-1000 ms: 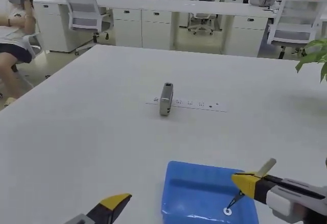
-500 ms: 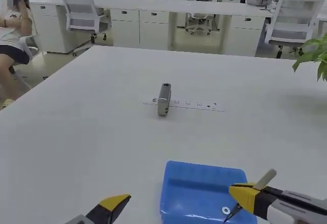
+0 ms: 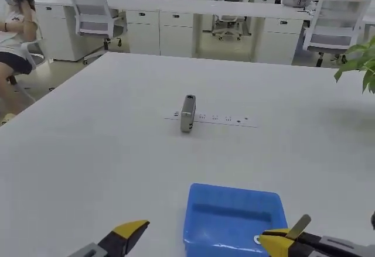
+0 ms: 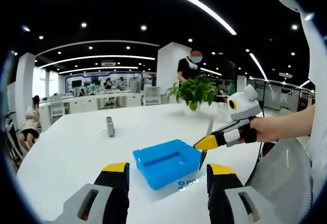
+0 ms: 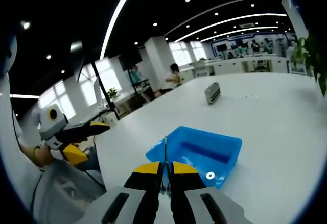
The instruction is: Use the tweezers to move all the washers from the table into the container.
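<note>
Blue plastic, the container [image 3: 228,210] sits on the white table [image 3: 88,151] close in front of the person, with 1 washer [image 3: 256,239] lying on its floor. The right gripper [image 5: 165,169] has its jaws pressed almost together on the tweezers [image 5: 165,147], whose thin tip points near a corner of the container; whether that tip carries anything cannot be told. In the left gripper view about 3 more washers [image 4: 188,183] lie loose on the table just beside the container's near wall, close together. The left gripper [image 4: 168,169] is spread wide with nothing between its jaws, well apart from the work. The likely trouble is in the pick. The washers are thin and lie flat on a smooth top, so the tweezers may skate over one, or flick it away if they close off-centre. The washers touch or nearly touch, so 1 nudge could scatter the group toward the table's edge. A loose hold on the tweezers would let them twist in the jaws, and a low swing could knock the container wall.
</note>
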`<state>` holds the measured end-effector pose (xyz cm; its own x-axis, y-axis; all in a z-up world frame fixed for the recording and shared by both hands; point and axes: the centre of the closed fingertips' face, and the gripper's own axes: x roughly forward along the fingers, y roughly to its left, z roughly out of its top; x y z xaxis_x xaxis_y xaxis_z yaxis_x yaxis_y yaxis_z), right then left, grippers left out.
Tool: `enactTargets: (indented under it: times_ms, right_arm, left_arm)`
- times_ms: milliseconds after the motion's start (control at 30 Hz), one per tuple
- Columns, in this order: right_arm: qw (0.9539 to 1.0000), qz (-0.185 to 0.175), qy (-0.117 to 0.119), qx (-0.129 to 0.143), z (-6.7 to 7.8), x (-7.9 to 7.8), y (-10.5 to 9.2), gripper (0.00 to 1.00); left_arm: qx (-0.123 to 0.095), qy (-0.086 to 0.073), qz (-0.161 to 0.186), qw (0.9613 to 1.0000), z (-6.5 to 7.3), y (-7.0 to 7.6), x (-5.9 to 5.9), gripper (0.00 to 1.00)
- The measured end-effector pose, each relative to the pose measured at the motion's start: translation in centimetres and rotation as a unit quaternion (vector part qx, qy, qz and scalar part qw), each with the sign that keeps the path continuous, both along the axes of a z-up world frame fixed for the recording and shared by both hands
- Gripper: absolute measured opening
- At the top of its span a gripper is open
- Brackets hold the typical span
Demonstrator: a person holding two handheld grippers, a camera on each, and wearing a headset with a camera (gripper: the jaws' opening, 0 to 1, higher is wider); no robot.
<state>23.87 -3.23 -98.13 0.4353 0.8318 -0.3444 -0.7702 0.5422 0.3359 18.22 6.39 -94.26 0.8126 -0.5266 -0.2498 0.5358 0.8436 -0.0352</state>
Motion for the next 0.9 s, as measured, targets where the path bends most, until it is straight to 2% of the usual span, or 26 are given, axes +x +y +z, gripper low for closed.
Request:
enactTargets:
  times_ms: [500,900]
  right_arm:
    - [0.9999,0.000,-0.009,-0.010,-0.9,0.1,-0.5,0.03]
    - [0.9997,0.003,-0.001,-0.026,-2.7,-0.3,-0.7,0.03]
  left_arm:
    - [0.000,-0.001,0.001,1.0000,0.0,0.1,-0.1,0.60]
    - [0.000,-0.003,0.003,1.0000,0.1,0.2,-0.1,0.60]
